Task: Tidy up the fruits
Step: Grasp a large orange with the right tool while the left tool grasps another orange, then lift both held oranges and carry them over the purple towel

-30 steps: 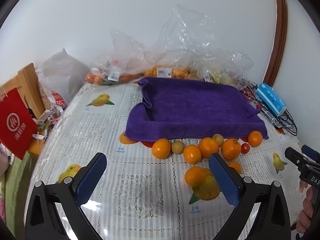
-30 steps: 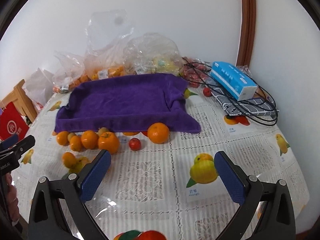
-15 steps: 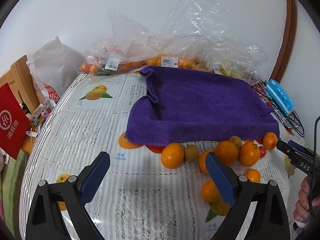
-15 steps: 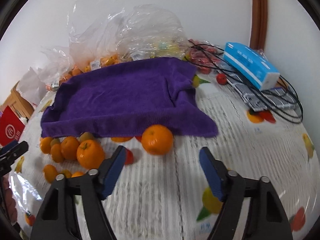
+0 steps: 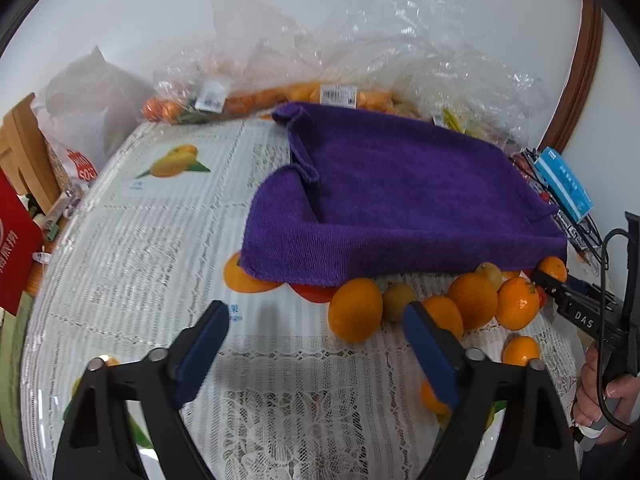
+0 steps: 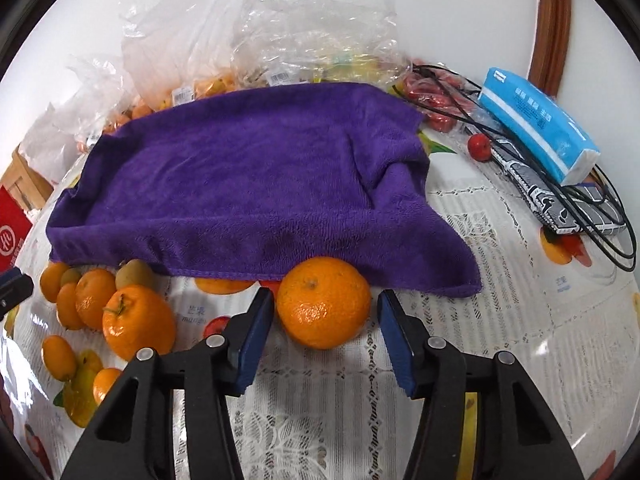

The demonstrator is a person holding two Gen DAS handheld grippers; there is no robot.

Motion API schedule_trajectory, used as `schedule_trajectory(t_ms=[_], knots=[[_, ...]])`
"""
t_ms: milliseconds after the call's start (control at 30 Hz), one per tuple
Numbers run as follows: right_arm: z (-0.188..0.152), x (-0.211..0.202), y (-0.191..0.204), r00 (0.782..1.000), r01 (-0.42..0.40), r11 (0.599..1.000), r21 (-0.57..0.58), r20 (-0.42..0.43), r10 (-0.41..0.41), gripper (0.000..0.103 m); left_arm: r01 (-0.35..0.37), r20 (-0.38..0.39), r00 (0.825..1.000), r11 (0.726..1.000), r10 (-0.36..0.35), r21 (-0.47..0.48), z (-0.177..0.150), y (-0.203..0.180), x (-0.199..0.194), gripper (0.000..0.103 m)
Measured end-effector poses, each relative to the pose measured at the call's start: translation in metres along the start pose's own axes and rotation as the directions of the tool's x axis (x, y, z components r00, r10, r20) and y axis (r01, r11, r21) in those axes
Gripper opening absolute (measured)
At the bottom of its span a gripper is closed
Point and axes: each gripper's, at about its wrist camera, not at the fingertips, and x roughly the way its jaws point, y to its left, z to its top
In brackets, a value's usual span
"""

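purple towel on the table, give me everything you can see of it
The purple towel is a plush, terry-looking cloth draped over something boxy; what lies under it is hidden. Its middle sags, its edges stand higher, and one corner hangs down onto the lace tablecloth. A folded flap sticks up at the far left corner in the left wrist view. Its front hem lies against a big orange and a row of smaller fruits. Clear plastic bags crowd its far edge.

Purple towel – plain, fuzzy. Oranges bright orange. Tablecloth white lace with printed yellow and orange fruit pictures. Tissue pack blue and white. Cables black. Gripper pads blue – frames black.
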Motion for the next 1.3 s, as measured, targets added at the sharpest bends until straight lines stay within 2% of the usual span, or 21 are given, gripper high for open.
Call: schedule_trajectory(t_ms=[100,167,267,400,633,700,867,1133,1200,1300], knots=[[0.0,0.0,-0.002,1.0,0.001,1.0,0.0,0.007,-0.001,0.049,-0.001,-0.02,1.0,1.0,0.001,0.012,0.0,-0.002,0.008,0.069],[-0.001,0.0,-0.002,1.0,0.01,1.0,-0.004,0.011,-0.009,0.047,0.025,-0.023,0.999,0.999,-0.025,0.022,-0.001,-0.004,0.011,0.063],[-0.001,-0.001,0.0,1.0,0.015,1.0,-0.016,0.011,-0.015,0.047,0.032,-0.03,0.999,0.999,-0.031,0.037,-0.001,-0.008,0.015,0.061],[-0.001,-0.001,0.001,1.0,0.018,1.0,-0.019,0.011,-0.017,0.046,0.028,-0.034,0.999,0.998,-0.026,0.049,0.0,-0.012,0.022,0.046],[-0.001,-0.001,0.0,1.0,0.012,1.0,-0.01,0.013,-0.012,0.044,0.01,-0.018,1.0,0.998,-0.009,0.066,0.003,-0.014,0.028,0.044],[-0.001,-0.001,0.0,1.0,0.012,1.0,-0.011,0.014,-0.012,0.044,0.001,-0.008,1.0,0.997,0.0,0.077,0.002,-0.015,0.027,0.033],[-0.002,-0.003,-0.004,1.0,-0.022,1.0,0.006,0.021,0.022,0.043,0.027,-0.014,1.0,0.998,-0.027,0.054,-0.002,-0.009,0.021,0.032],[-0.007,-0.022,-0.001,0.997,-0.067,0.998,0.008,0.042,0.067,0.043,0.022,0.009,1.0,0.999,-0.023,0.039,-0.004,-0.002,0.003,0.032],[-0.008,-0.028,-0.002,0.996,-0.074,0.997,0.011,0.047,0.073,0.043,0.003,0.01,1.0,0.999,-0.003,0.047,0.0,-0.004,-0.001,0.032],[-0.006,-0.041,-0.002,0.995,-0.071,0.997,0.009,0.066,0.07,0.043,0.017,0.045,0.999,0.998,-0.02,0.063,0.007,-0.008,-0.013,0.032]])
